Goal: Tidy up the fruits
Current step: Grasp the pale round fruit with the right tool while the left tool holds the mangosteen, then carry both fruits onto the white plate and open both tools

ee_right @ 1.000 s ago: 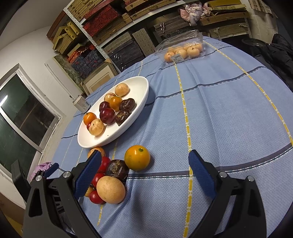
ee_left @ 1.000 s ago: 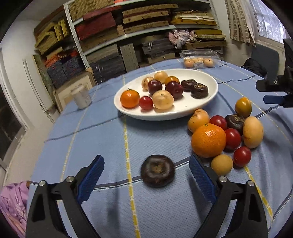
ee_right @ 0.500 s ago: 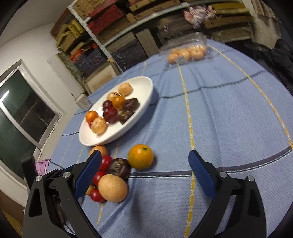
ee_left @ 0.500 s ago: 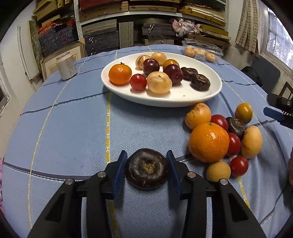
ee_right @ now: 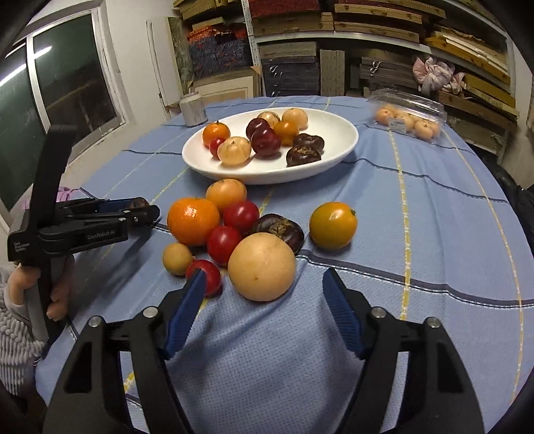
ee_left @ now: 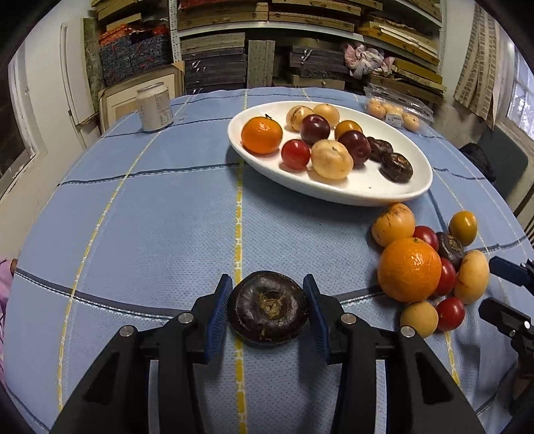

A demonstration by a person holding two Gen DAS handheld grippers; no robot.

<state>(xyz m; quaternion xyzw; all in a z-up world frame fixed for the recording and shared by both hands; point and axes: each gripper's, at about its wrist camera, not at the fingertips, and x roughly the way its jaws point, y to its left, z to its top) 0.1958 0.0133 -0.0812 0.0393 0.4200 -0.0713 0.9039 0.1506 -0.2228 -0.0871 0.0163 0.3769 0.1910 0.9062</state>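
Left tongs [ee_left: 268, 308] grip dark fruit [ee_left: 268, 312]; right tongs [ee_right: 263, 293], just narrowing, empty. Lift straight, set in plate [ee_left: 350, 195] w/o squashing.

A storeroom or workshop corner doubling as a dining spot: metal shelving [ee_left: 300, 30] across the top of the frame holds stacked wooden boards and patterned boxes, framed panels [ee_left: 126, 96] lean at the upper left, and a blue checked tablecloth [ee_left: 150, 217] fills the foreground.

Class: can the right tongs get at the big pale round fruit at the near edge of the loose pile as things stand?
Probably yes: the right tongs stand open just short of the pale round fruit, nothing between them, though a small red fruit sits at the left finger.
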